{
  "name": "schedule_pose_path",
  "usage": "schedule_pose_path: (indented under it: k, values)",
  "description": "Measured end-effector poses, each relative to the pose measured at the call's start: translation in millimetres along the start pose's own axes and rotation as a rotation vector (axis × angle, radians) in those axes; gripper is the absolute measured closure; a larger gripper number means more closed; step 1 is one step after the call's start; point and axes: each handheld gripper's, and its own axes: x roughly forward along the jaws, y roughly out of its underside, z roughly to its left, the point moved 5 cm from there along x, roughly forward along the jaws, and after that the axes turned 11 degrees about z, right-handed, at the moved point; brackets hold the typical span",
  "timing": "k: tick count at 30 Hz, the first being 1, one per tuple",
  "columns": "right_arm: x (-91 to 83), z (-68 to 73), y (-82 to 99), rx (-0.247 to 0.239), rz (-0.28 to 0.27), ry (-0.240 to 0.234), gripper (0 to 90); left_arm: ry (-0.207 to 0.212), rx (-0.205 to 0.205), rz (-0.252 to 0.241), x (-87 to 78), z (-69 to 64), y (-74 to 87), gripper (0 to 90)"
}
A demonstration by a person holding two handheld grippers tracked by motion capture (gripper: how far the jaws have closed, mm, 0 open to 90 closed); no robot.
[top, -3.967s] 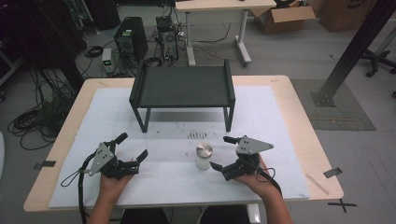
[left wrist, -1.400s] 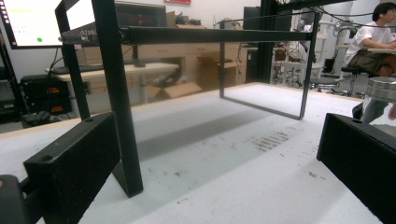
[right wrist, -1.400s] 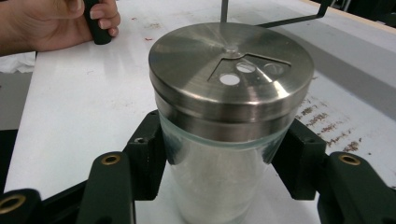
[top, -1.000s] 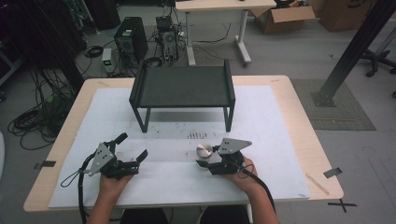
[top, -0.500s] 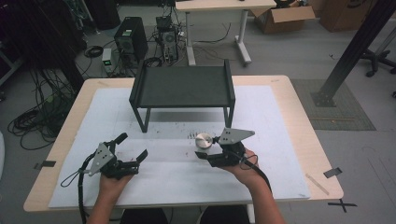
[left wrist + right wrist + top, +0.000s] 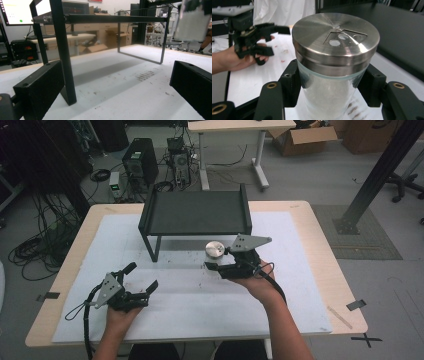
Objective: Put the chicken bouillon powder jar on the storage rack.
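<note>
1. Table (image 6: 300,227) with its white sheet (image 6: 200,305) carries everything; a shaker dropped from here lands hard on it.
2. Black metal shelf (image 6: 195,212) stands just ahead of the raised jar, so a careless lift could knock the lid on its front edge.
3. Right gripper (image 6: 220,262) is clenched around the glass shaker (image 6: 332,82), held off the table; smooth glass between hard jaws could slip or tilt.
4. Left gripper (image 6: 141,279) rests released, jaws wide, grasping nothing, well apart.
5. Steel lid (image 6: 335,37) shows open holes; tipping spills powder.
</note>
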Motion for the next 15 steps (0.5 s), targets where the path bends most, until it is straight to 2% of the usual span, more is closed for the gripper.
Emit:
schedule_pose_path:
  k: [4, 15]
  values:
    - [-4.4, -7.5, -23.6, -0.004, -0.005, 0.018, 42.6, 0.0, -0.002, 0.0, 0.0, 0.0, 0.0, 0.4]
    - [-6.6, -25.5, -58.0, 0.011, -0.001, 0.074, 42.6, 0.0, 0.0, 0.0, 0.0, 0.1, 0.0, 0.3]
